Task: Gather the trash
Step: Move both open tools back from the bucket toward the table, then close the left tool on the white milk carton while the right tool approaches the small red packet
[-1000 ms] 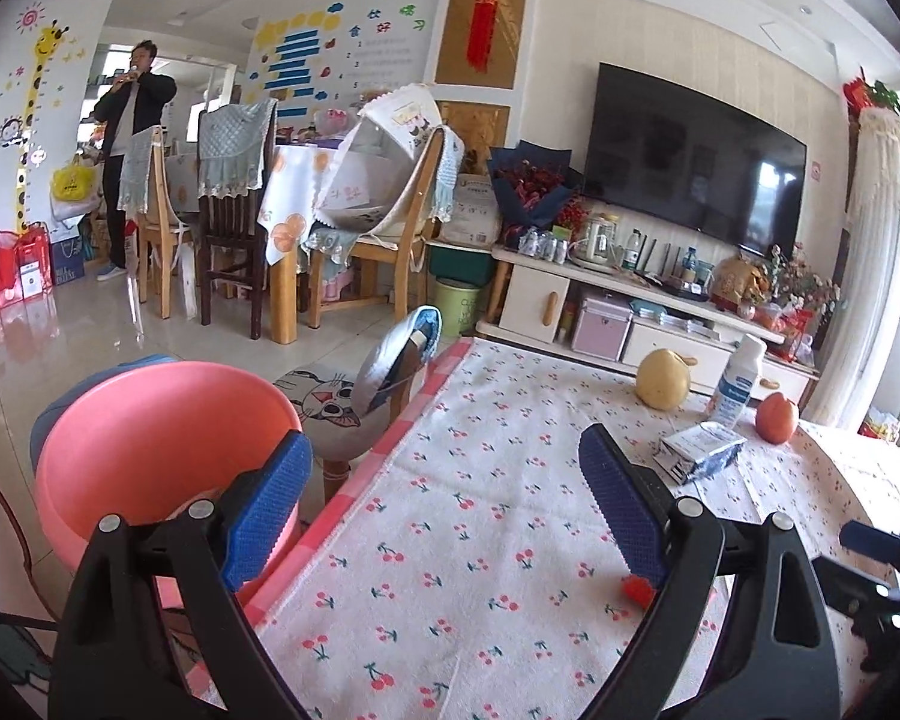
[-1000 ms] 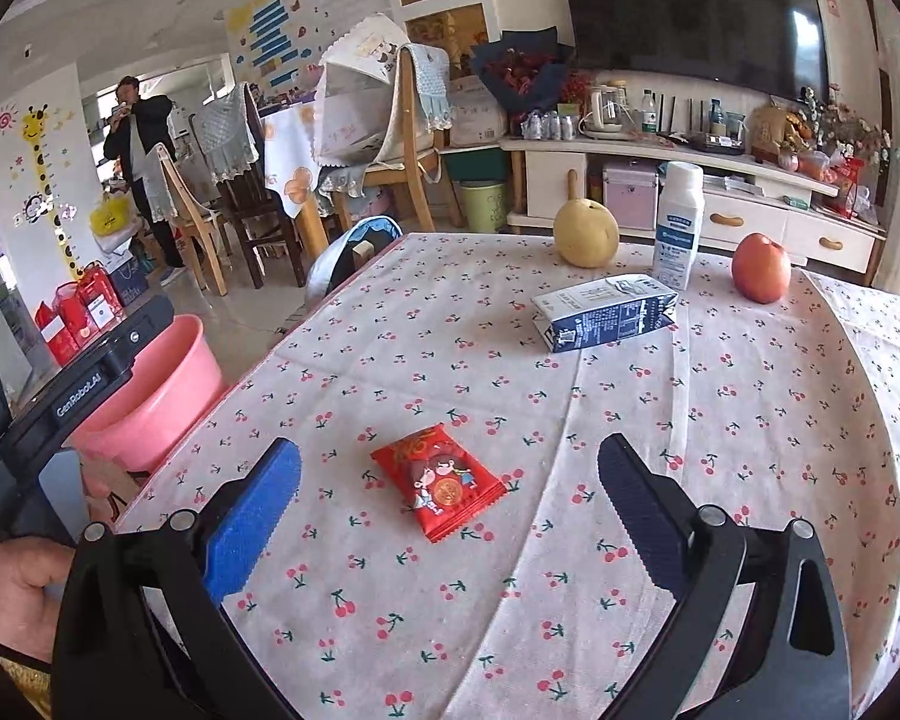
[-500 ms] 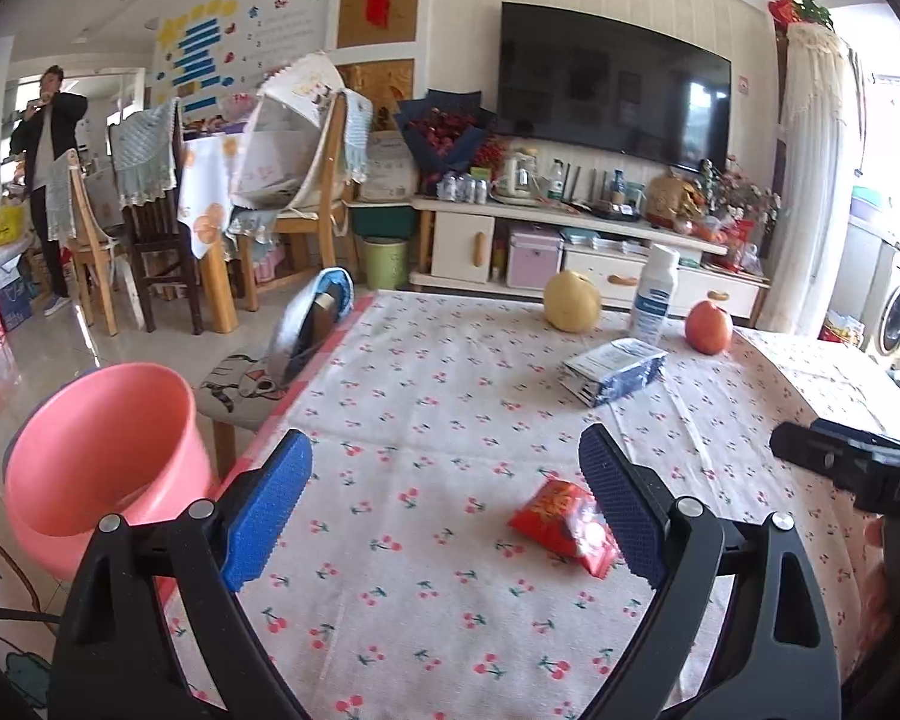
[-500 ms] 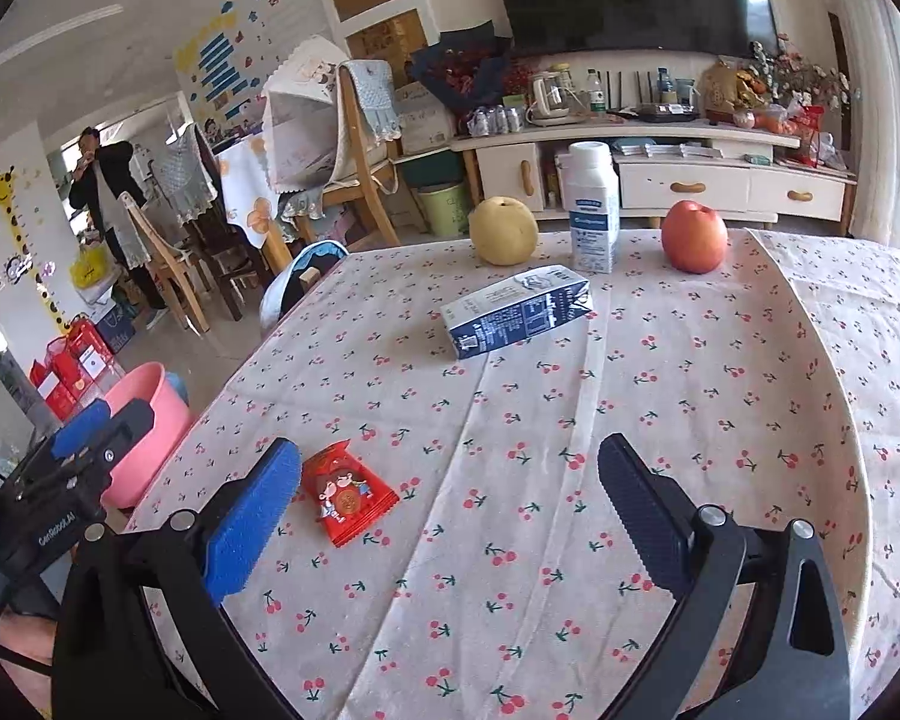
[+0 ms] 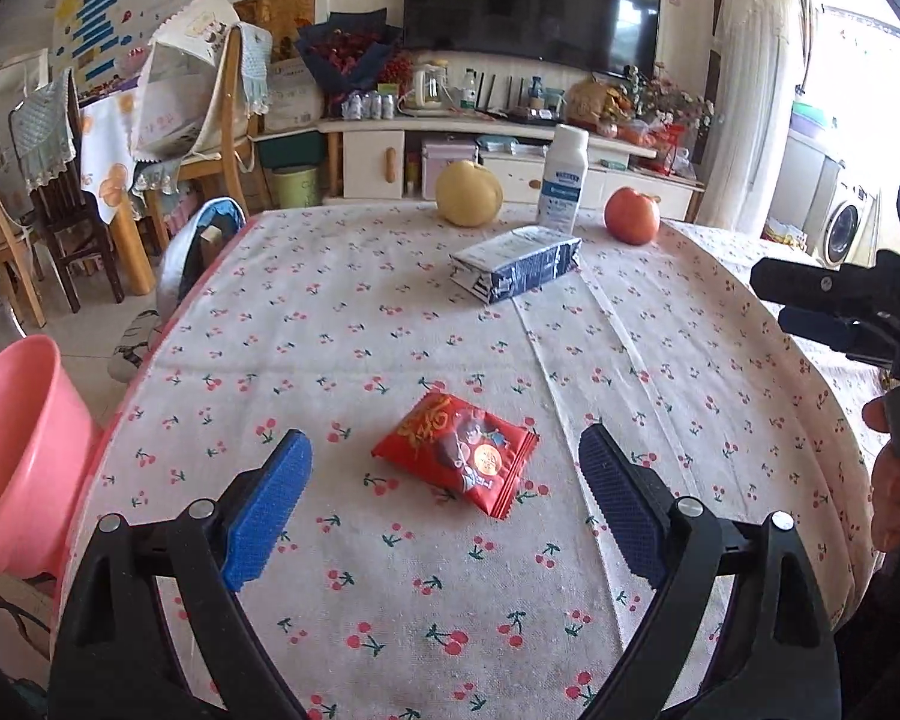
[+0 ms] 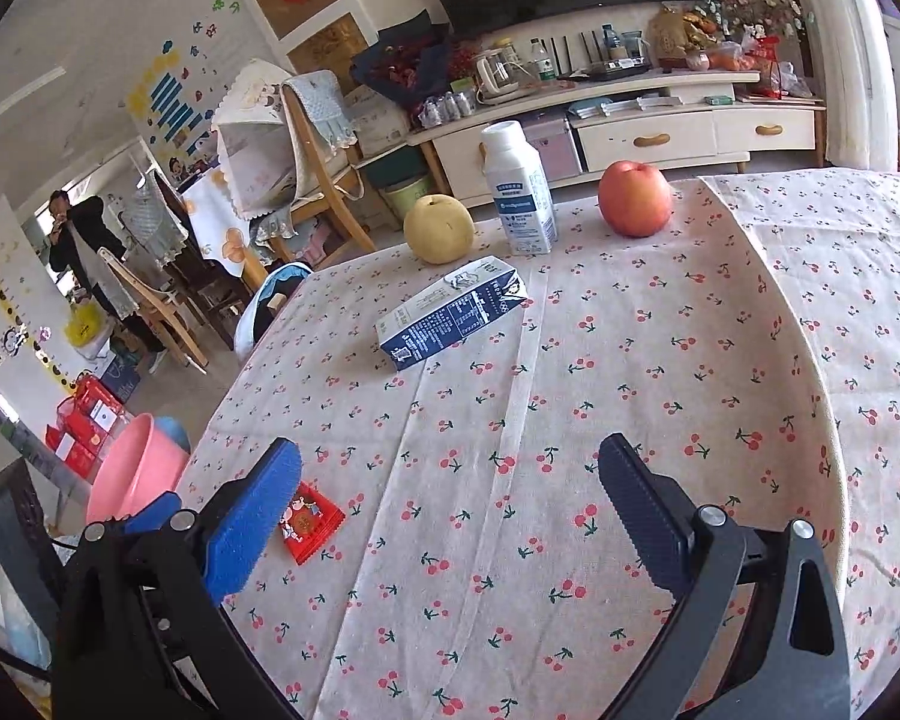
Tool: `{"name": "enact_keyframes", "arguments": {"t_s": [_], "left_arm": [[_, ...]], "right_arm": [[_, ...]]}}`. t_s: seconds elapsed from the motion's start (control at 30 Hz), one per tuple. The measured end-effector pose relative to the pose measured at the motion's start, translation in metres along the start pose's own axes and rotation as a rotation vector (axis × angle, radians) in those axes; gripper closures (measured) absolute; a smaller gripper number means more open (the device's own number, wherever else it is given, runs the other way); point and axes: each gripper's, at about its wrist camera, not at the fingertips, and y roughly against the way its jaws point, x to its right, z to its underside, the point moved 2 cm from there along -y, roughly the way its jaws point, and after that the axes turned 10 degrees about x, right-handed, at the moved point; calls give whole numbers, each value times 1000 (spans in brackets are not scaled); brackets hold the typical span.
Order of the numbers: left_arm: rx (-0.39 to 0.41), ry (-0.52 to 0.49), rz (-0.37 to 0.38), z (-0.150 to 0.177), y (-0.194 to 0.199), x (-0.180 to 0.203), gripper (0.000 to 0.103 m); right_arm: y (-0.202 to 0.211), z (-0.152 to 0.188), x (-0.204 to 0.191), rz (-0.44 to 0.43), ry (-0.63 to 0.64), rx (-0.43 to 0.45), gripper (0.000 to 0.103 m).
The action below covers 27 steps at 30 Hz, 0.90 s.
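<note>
Cherry-print surface (image 5: 660, 360), nothing collected yet. Red snack packet (image 5: 456, 461) between spread left gripper (image 5: 444, 468) fingers, ungrasped. Right gripper (image 6: 450, 480) spread, empty.

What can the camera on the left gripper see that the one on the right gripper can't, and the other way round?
Only the left wrist view shows a washing machine at the far right and the whole face of the red snack packet between the open fingers. Only the right wrist view shows a person in black standing far left and red bags on the floor. Both show the fallen milk carton, upright white bottle, pear, apple and pink bin.
</note>
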Motion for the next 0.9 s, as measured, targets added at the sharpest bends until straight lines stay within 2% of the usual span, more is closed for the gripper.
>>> {"name": "enact_keyframes", "arguments": {"t_s": [0.13,0.33,0.4,0.43,0.47,0.53,0.67,0.8,0.9], "left_arm": [[-25,-3,-8,-1,-7,-5,12],[23,61,-73,-26,5,-41,12],[32,84,-83,-35,7,-53,12],[36,88,-90,-39,7,-58,12],[39,85,-93,-42,7,-61,12],[38,94,-70,-48,6,-66,12],[19,190,-7,-58,-6,-84,12],[4,184,42,-65,-23,-89,12],[-3,156,86,-72,-37,-85,12]], "right_arm": [[-11,7,-11,-40,61,-38,5],[-42,27,-32,-136,124,-108,7],[-55,34,-45,-180,148,-136,14],[-61,37,-52,-202,163,-152,27],[-67,42,-60,-222,179,-166,30],[-77,51,-75,-250,231,-192,30],[-91,64,-102,-272,350,-214,30],[-107,72,-110,-254,403,-246,30],[-115,76,-112,-245,423,-269,39]]}}
